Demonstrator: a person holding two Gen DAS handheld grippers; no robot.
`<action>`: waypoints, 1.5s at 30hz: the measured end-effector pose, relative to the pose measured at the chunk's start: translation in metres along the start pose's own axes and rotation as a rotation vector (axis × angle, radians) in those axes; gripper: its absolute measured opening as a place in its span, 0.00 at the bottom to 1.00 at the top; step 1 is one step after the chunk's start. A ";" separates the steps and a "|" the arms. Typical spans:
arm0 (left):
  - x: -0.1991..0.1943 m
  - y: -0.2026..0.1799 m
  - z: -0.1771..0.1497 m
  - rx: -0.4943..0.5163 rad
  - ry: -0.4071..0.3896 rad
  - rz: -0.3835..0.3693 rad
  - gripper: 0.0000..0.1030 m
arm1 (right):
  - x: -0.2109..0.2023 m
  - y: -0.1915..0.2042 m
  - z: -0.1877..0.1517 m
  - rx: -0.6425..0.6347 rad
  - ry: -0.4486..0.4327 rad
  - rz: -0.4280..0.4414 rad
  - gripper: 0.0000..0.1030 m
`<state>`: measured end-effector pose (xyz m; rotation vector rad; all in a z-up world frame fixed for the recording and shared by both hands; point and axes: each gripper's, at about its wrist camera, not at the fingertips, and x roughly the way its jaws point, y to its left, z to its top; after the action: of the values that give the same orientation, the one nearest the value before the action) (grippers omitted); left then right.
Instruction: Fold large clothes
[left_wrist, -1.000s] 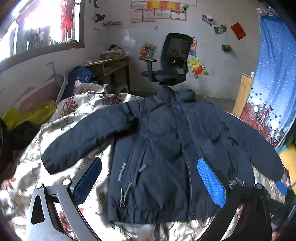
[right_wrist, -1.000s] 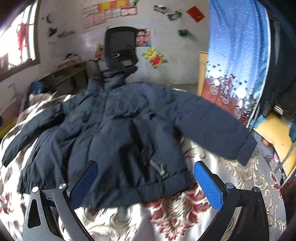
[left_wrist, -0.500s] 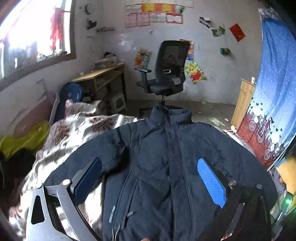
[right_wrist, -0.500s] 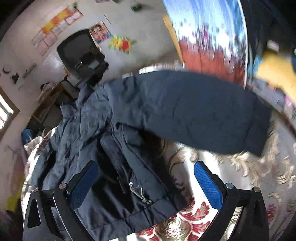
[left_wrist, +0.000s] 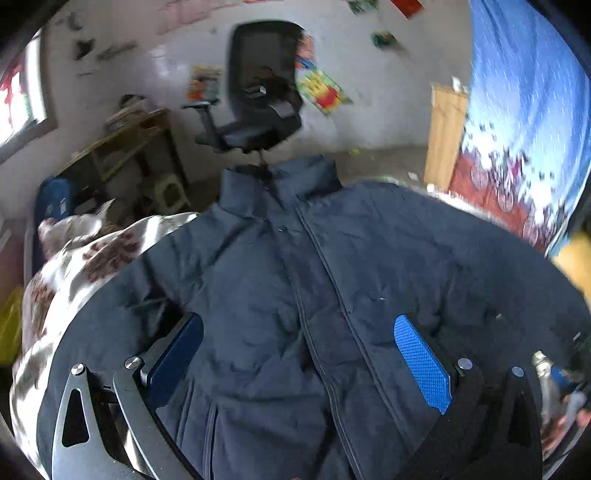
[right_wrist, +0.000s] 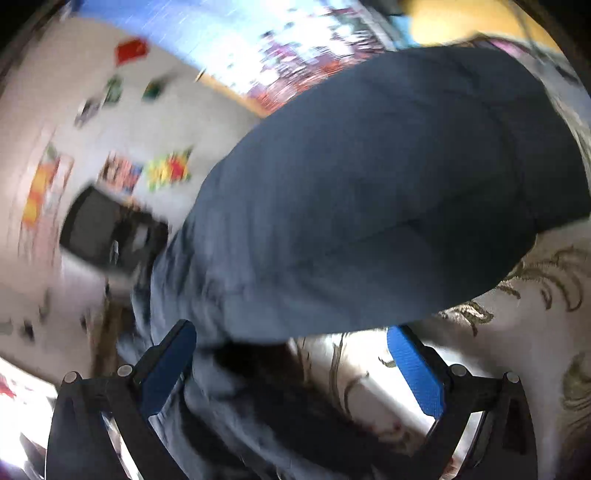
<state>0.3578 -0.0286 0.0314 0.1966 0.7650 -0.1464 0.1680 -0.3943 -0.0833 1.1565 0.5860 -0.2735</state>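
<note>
A dark navy padded jacket (left_wrist: 280, 288) lies front up and zipped on a floral bedspread (left_wrist: 85, 254), collar toward the far end. My left gripper (left_wrist: 299, 354) hovers open over the jacket's chest, nothing between its blue pads. In the blurred, tilted right wrist view the jacket's right sleeve (right_wrist: 388, 192) fills the frame. My right gripper (right_wrist: 291, 365) is open close above the sleeve's lower edge and armpit, its right finger (right_wrist: 413, 373) over the bedspread (right_wrist: 517, 332).
A black office chair (left_wrist: 258, 107) stands past the bed's far end, with a wooden desk (left_wrist: 125, 147) to its left. A blue patterned curtain (left_wrist: 517, 122) and a wooden cabinet (left_wrist: 443, 136) stand at the right. A blue bag (left_wrist: 51, 206) sits by the bed's left side.
Both grippers have moved forward and lower toward the jacket. The right one swung right and tilted over the right sleeve. Both stayed open.
</note>
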 end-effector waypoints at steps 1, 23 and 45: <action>0.016 -0.006 0.006 0.033 0.008 -0.006 0.99 | 0.001 -0.003 0.002 0.031 -0.019 0.003 1.00; 0.213 -0.136 0.042 0.092 0.151 -0.228 0.99 | -0.032 0.044 0.055 -0.112 -0.249 -0.176 0.09; -0.017 0.158 -0.039 -0.355 -0.254 -0.141 0.99 | 0.049 0.338 -0.194 -1.190 0.068 0.294 0.08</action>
<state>0.3519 0.1349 0.0351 -0.2110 0.5403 -0.1628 0.3181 -0.0796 0.0983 0.0815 0.4962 0.3535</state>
